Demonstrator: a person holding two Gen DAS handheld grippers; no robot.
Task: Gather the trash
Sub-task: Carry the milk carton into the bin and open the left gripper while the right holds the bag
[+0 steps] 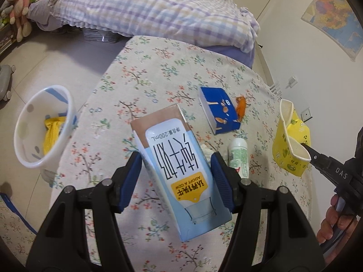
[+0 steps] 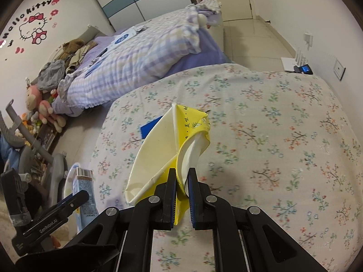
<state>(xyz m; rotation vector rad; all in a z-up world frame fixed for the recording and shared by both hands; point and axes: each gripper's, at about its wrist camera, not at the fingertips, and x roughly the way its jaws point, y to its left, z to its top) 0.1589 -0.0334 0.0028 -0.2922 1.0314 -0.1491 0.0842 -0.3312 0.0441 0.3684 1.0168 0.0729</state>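
My left gripper (image 1: 175,165) is shut on a blue-and-white 200 mL milk carton (image 1: 179,170), held above the flowered table cloth (image 1: 145,74). My right gripper (image 2: 182,181) is shut on a crushed yellow paper cup (image 2: 165,149); the cup also shows at the right of the left wrist view (image 1: 289,140). A white trash bin (image 1: 43,127) with a yellow wrapper inside stands on the floor left of the table. On the cloth lie a blue snack box (image 1: 219,110), an orange scrap (image 1: 240,105), a small white-and-green bottle (image 1: 238,156) and a crumpled tissue (image 1: 207,150).
A bed with a purple checked quilt (image 1: 147,11) lies behind the table. Stuffed toys (image 2: 38,106) sit along the wall. A grey wheeled stand (image 1: 5,79) is on the tiled floor near the bin. A router (image 2: 292,63) sits beyond the table's far right corner.
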